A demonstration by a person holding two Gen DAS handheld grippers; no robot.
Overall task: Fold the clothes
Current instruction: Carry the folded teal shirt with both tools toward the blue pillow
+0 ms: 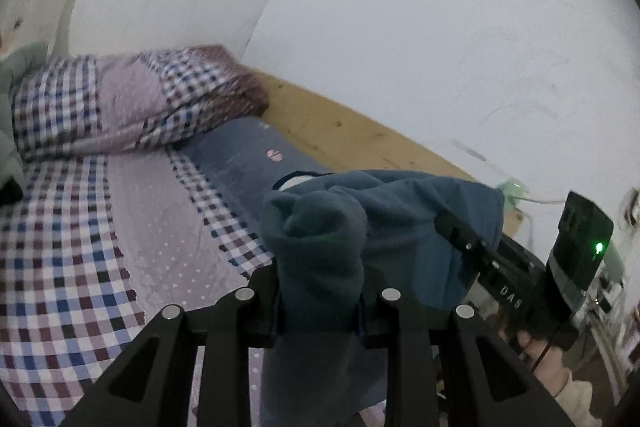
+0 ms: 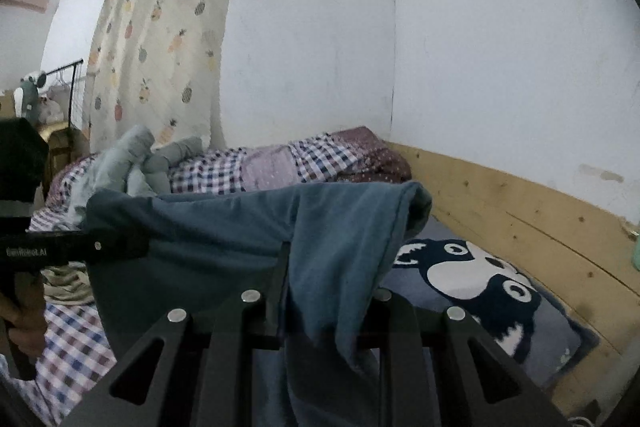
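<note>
Blue garment (image 2: 224,239) (lifted) over bed (image 2: 80,339).

White lettering is showing on the black body of the right tongs (image 1: 510,297) in the left wrist view; only the characters "DA" followed by one unclear character are reading legibly. In the right wrist view, small white lettering is appearing on the black side bar of the left tongs (image 2: 26,251); it is too blurred to read with certainty, and seems to be ending in "AI". No other text is displaying.
</note>
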